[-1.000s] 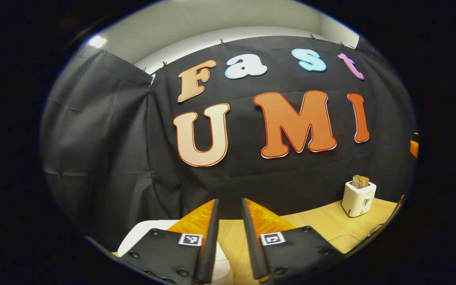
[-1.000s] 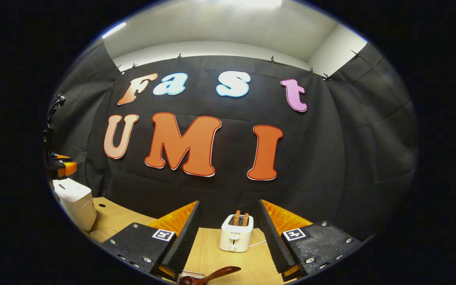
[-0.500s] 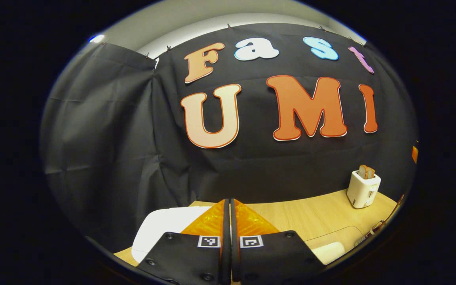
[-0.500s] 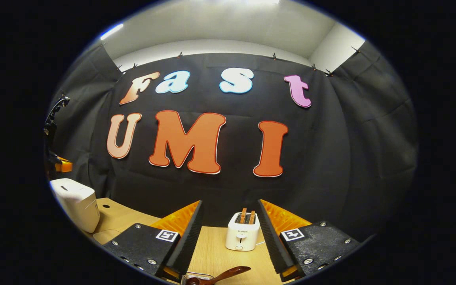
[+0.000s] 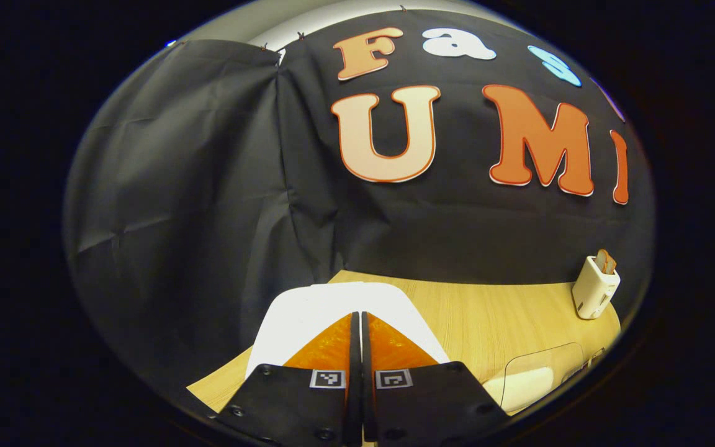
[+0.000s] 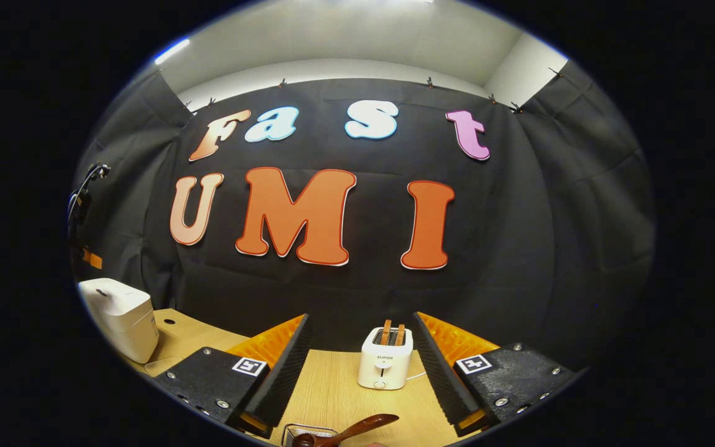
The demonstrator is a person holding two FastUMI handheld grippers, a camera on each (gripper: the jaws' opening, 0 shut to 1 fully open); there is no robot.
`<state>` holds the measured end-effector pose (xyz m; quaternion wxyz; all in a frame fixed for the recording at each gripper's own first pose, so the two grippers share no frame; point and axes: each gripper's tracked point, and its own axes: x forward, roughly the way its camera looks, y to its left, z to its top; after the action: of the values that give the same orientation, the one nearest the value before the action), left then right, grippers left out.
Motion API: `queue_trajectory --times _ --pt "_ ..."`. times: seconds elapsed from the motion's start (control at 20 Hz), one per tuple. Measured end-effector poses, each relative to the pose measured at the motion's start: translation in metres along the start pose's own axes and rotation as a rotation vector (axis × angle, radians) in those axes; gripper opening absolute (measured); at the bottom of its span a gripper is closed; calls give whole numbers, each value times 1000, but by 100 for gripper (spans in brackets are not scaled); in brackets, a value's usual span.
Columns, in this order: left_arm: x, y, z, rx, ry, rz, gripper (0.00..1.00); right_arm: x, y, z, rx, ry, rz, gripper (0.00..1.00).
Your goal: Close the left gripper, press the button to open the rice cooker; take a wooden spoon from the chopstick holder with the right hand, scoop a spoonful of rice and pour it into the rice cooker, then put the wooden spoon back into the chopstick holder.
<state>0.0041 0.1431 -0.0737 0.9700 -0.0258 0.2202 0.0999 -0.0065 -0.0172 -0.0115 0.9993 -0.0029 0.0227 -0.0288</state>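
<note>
In the left gripper view my left gripper (image 5: 358,320) is shut with nothing in it, its fingers together above the closed lid of the white rice cooker (image 5: 308,310). The rice cooker (image 6: 123,316) also stands at the far left of the right gripper view. There my right gripper (image 6: 360,320) is open and holds nothing. Below it, at the bottom edge, a dark wooden spoon (image 6: 357,427) sticks out of the wire chopstick holder (image 6: 301,431).
A white toaster (image 6: 385,365) with two slices in it stands at the back of the wooden table (image 6: 332,397); the toaster (image 5: 593,288) is at the far right in the left gripper view. A clear container (image 5: 537,375) with something white sits near the table's front.
My left gripper has shut from open and tipped down over the rice cooker's lid, which now looks larger. My right gripper has barely moved and stays open.
</note>
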Motion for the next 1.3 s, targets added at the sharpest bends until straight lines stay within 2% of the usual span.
queue_trajectory --times 0.15,0.25,0.3,0.4,0.5,0.55,0.6,0.7,0.95,1.05,1.3 --pt "12 1 -25 -72 120 -26 4 -6 2 -11 39 30 23 95" --pt "16 2 -38 -97 175 -40 4 -8 -4 -20 42 50 14 95" --pt "17 3 -44 -104 204 -42 7 -9 -8 -24 38 61 5 95" --pt "19 7 -65 -119 274 -43 4 -13 -13 -30 31 76 -8 95" --pt "20 6 -64 -152 247 -44 5 -16 -17 -32 21 82 -15 95" --pt "20 7 -67 -171 254 -42 0 -17 -17 -33 15 84 -17 95" --pt "19 6 -72 -187 262 -44 4 -17 -18 -37 10 90 -19 95" --pt "21 5 -72 -230 236 -53 5 -17 -16 -43 4 107 -16 95" --pt "19 8 -69 -197 225 -52 4 -20 -16 -60 6 158 -11 95" --pt "14 6 -54 -185 177 -42 4 -22 -18 -64 1 174 -16 95" --pt "-1 19 6 -146 -31 27 4 -28 -22 -92 11 249 -26 95"
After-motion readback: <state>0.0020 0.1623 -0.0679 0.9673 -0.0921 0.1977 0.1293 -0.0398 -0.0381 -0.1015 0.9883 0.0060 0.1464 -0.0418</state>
